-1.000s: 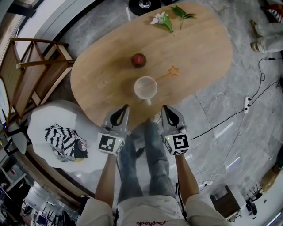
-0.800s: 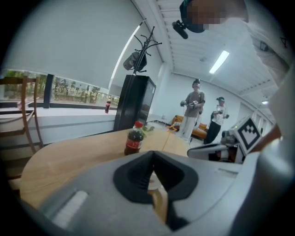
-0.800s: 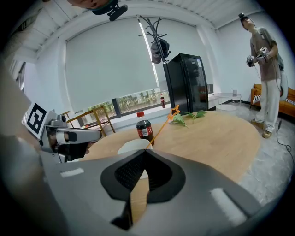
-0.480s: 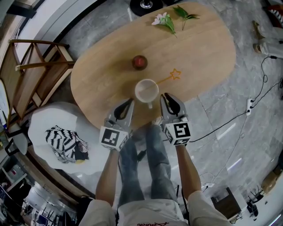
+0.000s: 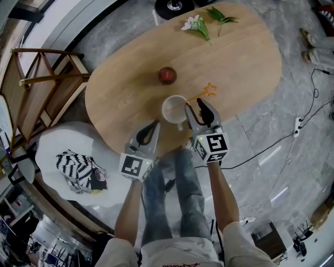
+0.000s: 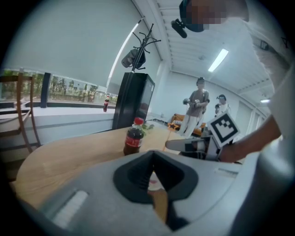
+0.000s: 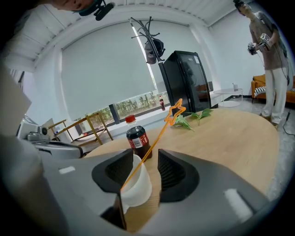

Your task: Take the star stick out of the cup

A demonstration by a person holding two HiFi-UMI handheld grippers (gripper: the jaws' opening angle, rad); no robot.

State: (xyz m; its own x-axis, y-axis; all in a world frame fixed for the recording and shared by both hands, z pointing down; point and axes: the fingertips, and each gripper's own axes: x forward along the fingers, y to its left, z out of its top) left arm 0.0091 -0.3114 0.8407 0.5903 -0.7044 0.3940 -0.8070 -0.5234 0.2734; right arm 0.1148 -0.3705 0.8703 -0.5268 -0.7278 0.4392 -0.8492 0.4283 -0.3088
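A white cup [image 5: 174, 108] stands near the front edge of the oval wooden table [image 5: 240, 57]. An orange star stick [image 5: 209, 89] leans out of it toward the right. My right gripper [image 5: 197, 108] is just right of the cup. In the right gripper view its jaws [image 7: 145, 154] are opening, and the thin stick [image 7: 156, 138] passes between them without touching the pads, with the cup [image 7: 137, 184] at the left jaw. My left gripper [image 5: 152, 126] hovers at the table's edge, left of the cup and short of it, shut and empty [image 6: 152, 154].
A small cola bottle [image 5: 167, 75] stands just behind the cup. A flower [image 5: 194, 23] and leaves [image 5: 219, 14] lie at the far end. A wooden chair [image 5: 44, 78] and a white seat with striped cloth [image 5: 78, 167] are at the left. People stand in the background.
My right gripper has moved forward to the cup's right side and its jaws have spread around the stick. The left gripper has stayed low at the table edge.
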